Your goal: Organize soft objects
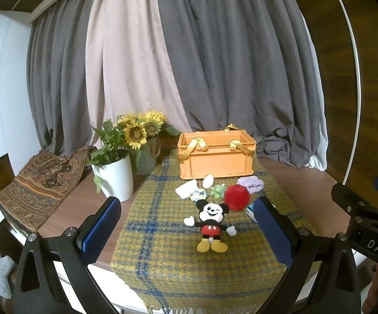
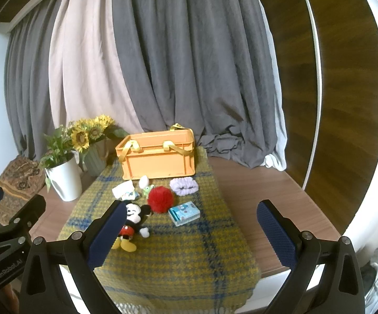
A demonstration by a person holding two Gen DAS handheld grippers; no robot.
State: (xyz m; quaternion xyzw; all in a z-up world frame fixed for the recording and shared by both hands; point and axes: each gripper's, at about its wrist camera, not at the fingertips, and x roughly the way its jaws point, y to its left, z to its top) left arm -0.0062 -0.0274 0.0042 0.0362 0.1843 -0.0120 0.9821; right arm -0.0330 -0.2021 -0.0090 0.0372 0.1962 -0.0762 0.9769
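Observation:
A mouse plush lies on a yellow-and-blue plaid cloth. Behind it sit a red pompom, a purple scrunchie, a small green frog, a white egg shape and a white pouch. A blue tissue pack lies right of the pompom. An orange basket with yellow handles stands at the back. My left gripper and right gripper both hover open and empty in front of the toys.
A white plant pot and a sunflower vase stand left of the cloth. A patterned fabric drapes over the table's left end. Grey curtains hang behind the wooden table.

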